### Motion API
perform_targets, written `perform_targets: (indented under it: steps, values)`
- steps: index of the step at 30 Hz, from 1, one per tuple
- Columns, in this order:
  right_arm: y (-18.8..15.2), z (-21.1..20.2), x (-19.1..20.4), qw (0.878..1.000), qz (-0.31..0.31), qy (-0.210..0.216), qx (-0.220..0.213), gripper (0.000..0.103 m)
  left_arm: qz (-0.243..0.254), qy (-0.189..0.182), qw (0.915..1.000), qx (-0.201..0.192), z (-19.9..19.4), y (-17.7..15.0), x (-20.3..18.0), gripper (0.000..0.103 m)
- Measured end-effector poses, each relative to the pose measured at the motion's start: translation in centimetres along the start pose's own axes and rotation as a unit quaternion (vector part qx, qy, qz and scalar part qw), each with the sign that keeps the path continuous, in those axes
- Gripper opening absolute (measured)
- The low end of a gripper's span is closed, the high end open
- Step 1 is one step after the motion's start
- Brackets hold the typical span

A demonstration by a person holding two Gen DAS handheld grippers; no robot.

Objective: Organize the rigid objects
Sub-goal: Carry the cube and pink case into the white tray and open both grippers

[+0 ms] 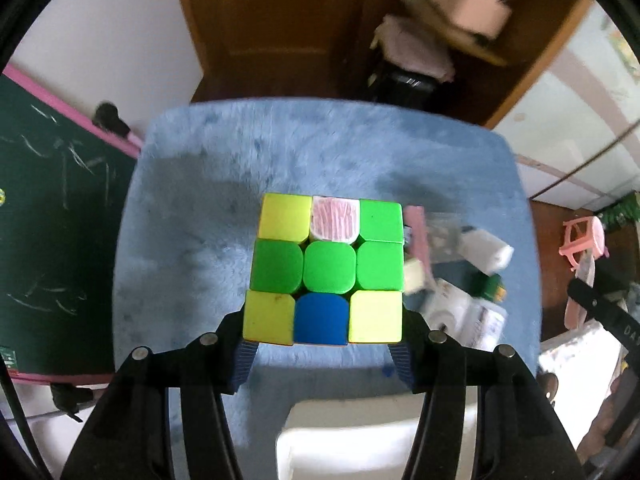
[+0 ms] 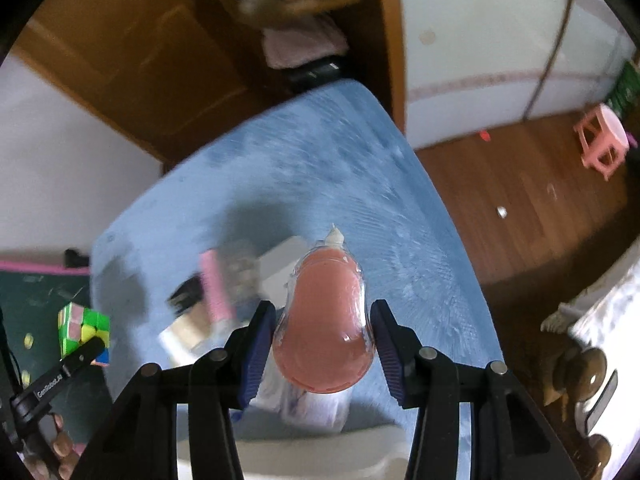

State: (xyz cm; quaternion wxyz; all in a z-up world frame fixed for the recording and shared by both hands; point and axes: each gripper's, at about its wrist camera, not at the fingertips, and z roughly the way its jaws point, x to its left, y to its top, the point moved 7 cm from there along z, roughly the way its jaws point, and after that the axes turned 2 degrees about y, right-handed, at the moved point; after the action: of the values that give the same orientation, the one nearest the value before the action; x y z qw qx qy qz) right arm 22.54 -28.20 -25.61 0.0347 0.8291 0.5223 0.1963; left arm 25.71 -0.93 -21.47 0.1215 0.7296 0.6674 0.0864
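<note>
My left gripper [image 1: 322, 346] is shut on a scrambled puzzle cube [image 1: 328, 268] with green, yellow, blue and pink-white squares, held above the blue fluffy mat [image 1: 192, 240]. The cube also shows at the far left of the right wrist view [image 2: 82, 328], held by the other gripper. My right gripper [image 2: 322, 330] is shut on a pink pear-shaped clear plastic case with a white tip [image 2: 324, 320], held above the mat [image 2: 400, 220].
On the mat lie a pink stick-like item [image 1: 418, 236], a white cylinder [image 1: 490, 254], white packets [image 1: 460, 316] and a small green box [image 1: 492, 286]. A white container rim [image 1: 344, 436] sits at the near edge. A dark chalkboard [image 1: 52, 220] stands left; a pink stool [image 2: 602, 140] on the wooden floor.
</note>
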Motion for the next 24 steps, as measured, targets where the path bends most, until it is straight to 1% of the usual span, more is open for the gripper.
perform_targets:
  steps: [2,5,6,7,10,12,15,17,20,21,24]
  values:
    - [-0.9,-2.8,1.5,0.999,-0.029,0.007,-0.019,0.05,0.014,0.0,0.9996,-0.024,-2.3,-1.1,-0.4,0.06]
    - [-3.2,-6.9,3.8,0.997,-0.069,0.014,-0.044,0.05,0.038,-0.002,0.9975,-0.06,-5.7,-3.1,-1.1,0.06]
    - [-3.8,-7.6,4.1,0.996,-0.076,0.015,-0.048,0.05,0.042,-0.002,0.997,-0.065,-6.1,-3.4,-1.2,0.06]
    - [-4.9,-9.1,4.8,0.994,-0.088,0.016,-0.056,0.05,0.048,-0.004,0.9962,-0.073,-7.0,-4.2,-1.3,0.06]
    - [-7.8,-11.8,6.3,0.99,-0.121,0.014,-0.074,0.05,0.062,-0.006,0.9938,-0.092,-8.6,-6.6,-1.6,0.06]
    - [-9.3,-12.8,6.9,0.987,-0.138,0.012,-0.082,0.05,0.071,-0.008,0.9917,-0.107,-9.3,-8.1,-1.9,0.06]
    - [-12.2,-14.2,7.6,0.981,-0.166,-0.004,-0.099,0.05,0.075,-0.007,0.9898,-0.12,-9.2,-9.8,-1.8,0.06]
    - [-14.0,-14.5,8.0,0.977,-0.184,-0.017,-0.107,0.05,0.078,-0.008,0.9897,-0.12,-8.7,-11.2,-2.0,0.06]
    - [-16.3,-13.7,7.7,0.974,-0.197,-0.026,-0.107,0.05,0.078,-0.012,0.9914,-0.105,-6.8,-13.1,-2.3,0.06]
    - [-17.0,-13.4,7.6,0.974,-0.2,-0.03,-0.106,0.05,0.079,-0.007,0.9921,-0.097,-5.8,-13.8,-2.3,0.06]
    - [-18.6,-11.4,6.7,0.974,-0.204,-0.042,-0.092,0.05,0.079,-0.008,0.994,-0.075,-3.9,-15.5,-2.5,0.06]
